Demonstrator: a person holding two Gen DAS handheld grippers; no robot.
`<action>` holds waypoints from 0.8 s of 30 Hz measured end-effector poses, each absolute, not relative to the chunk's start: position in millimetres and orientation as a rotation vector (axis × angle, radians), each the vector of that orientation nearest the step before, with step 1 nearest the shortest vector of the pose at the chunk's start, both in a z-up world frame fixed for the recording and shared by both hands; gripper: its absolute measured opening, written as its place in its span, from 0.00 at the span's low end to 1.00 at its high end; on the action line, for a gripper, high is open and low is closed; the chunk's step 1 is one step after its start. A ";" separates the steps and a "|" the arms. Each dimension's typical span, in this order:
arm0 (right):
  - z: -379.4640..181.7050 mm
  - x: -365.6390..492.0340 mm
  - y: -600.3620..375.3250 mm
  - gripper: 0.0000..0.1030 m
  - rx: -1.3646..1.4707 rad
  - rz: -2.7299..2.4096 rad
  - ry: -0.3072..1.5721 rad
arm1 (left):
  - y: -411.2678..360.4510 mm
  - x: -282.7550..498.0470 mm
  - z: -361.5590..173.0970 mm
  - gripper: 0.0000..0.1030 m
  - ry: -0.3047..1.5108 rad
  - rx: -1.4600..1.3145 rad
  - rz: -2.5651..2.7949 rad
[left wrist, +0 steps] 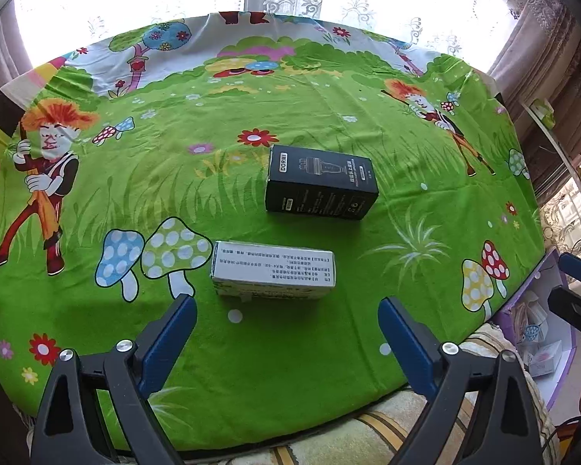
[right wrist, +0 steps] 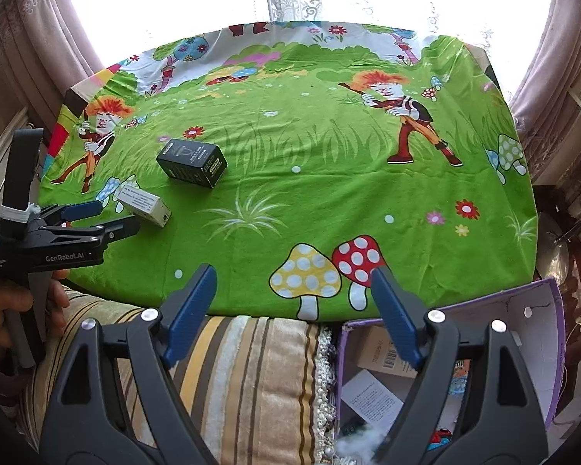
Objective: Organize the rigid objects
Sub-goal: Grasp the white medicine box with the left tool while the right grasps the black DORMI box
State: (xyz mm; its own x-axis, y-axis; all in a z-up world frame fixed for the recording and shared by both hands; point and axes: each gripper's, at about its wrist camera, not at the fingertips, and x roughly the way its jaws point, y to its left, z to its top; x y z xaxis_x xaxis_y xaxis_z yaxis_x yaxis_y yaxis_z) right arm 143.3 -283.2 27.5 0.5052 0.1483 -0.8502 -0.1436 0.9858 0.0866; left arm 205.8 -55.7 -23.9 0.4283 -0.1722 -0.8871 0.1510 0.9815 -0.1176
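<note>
A white box with printed text (left wrist: 273,269) lies on the green cartoon tablecloth (left wrist: 251,348), just ahead of my left gripper (left wrist: 286,310), which is open and empty. A black DORMI box (left wrist: 319,182) lies farther back. In the right wrist view the white box (right wrist: 143,203) and the black box (right wrist: 191,162) sit at the left, with the left gripper (right wrist: 97,217) beside the white box. My right gripper (right wrist: 294,283) is open and empty, above the table's near edge and the purple storage box (right wrist: 538,298).
The purple box holds several small packages (right wrist: 372,395) and shows at the right in the left wrist view (left wrist: 557,348). A striped cushion (right wrist: 232,379) lies below the table's front edge. Curtains and a bright window stand behind the table.
</note>
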 end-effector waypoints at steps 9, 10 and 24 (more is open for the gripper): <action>21.2 182.9 -250.0 0.83 0.042 0.186 1.040 | -47.5 233.8 -47.9 0.93 1.165 -0.012 -0.171; 19.9 187.0 -245.0 0.83 0.042 0.183 1.043 | -45.8 235.5 -50.6 0.92 1.169 -0.016 -0.175; -2.5 238.5 -166.5 0.89 0.120 0.124 1.073 | 15.9 228.8 -48.9 0.76 1.109 -0.181 0.024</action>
